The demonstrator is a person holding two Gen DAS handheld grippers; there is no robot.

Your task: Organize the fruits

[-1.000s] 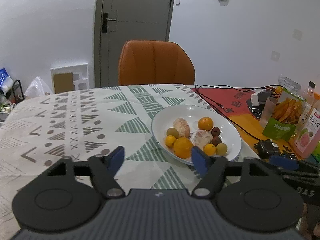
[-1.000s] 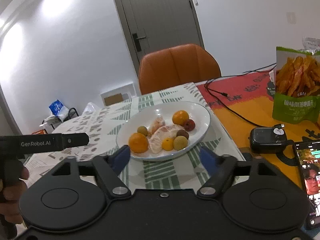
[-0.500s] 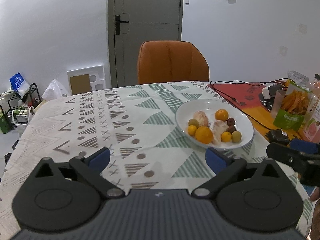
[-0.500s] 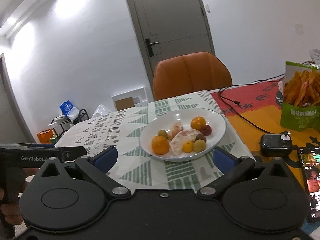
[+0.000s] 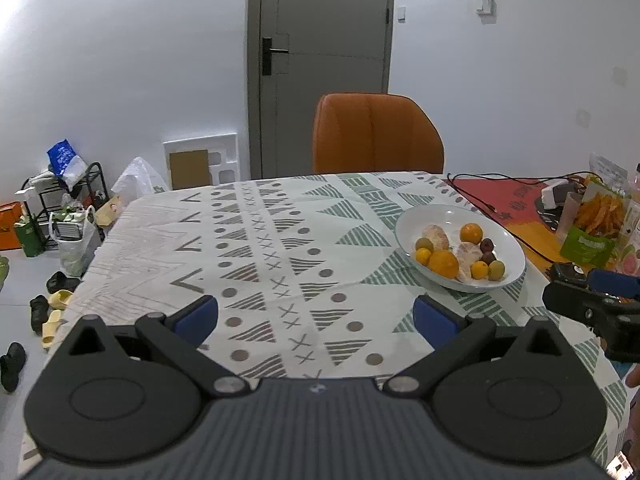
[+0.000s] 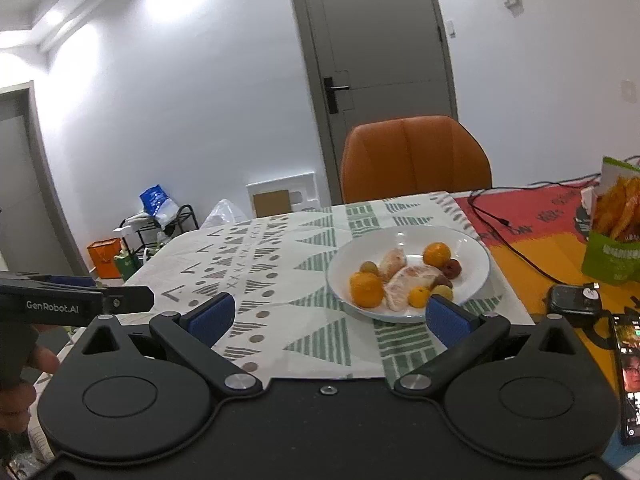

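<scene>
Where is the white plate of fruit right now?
The white plate sits right of centre in both views, on the patterned tablecloth, in front of the orange chair.

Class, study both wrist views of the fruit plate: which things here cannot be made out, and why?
- Small dark fruits on the white plate: too small to name, left wrist view.
- Olive-green fruit: partly behind the right gripper's blue fingers, right wrist view.
- Phone: cut by the right edge, right wrist view.
- Snack bag print: too small, left wrist view.
</scene>
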